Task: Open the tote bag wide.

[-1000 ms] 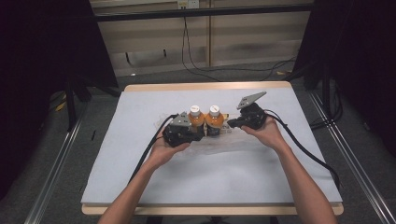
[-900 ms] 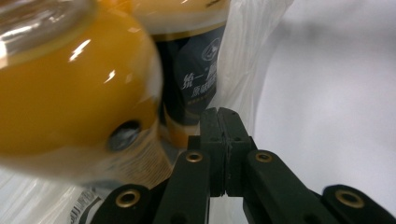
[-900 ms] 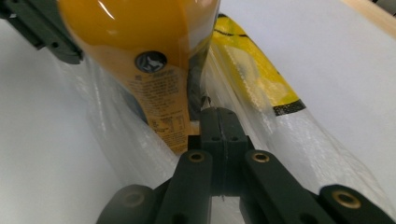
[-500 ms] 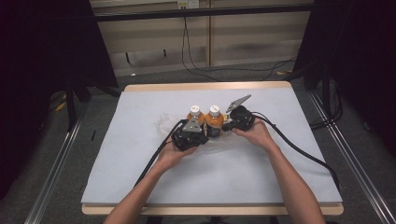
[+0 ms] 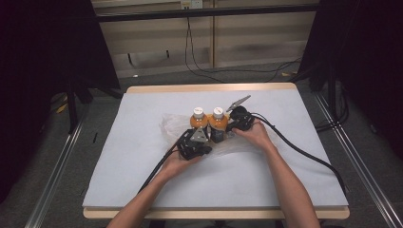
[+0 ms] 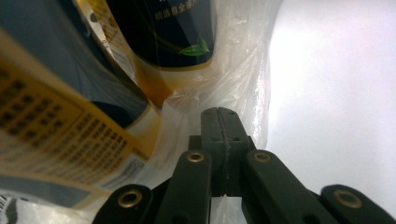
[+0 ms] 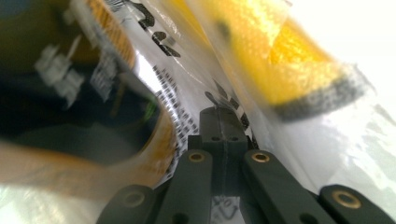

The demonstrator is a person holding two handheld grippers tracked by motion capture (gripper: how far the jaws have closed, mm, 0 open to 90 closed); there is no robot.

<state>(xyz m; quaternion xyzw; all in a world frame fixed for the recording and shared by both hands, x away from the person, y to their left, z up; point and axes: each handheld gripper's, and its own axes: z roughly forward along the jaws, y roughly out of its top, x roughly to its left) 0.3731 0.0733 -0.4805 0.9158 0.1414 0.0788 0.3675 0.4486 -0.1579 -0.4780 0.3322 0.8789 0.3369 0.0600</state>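
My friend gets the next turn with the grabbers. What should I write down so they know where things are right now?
Left gripper: shut, pinching the clear plastic bag at the bottles' near-left side.
Right gripper: shut on the same bag, at the bottles' right.
Things: two orange drink bottles stand upright, side by side, mid-table, with the bag around their bases.
Done: both bottles are in the bag.
Left: probably pulling the bag up or off; I cannot tell which.
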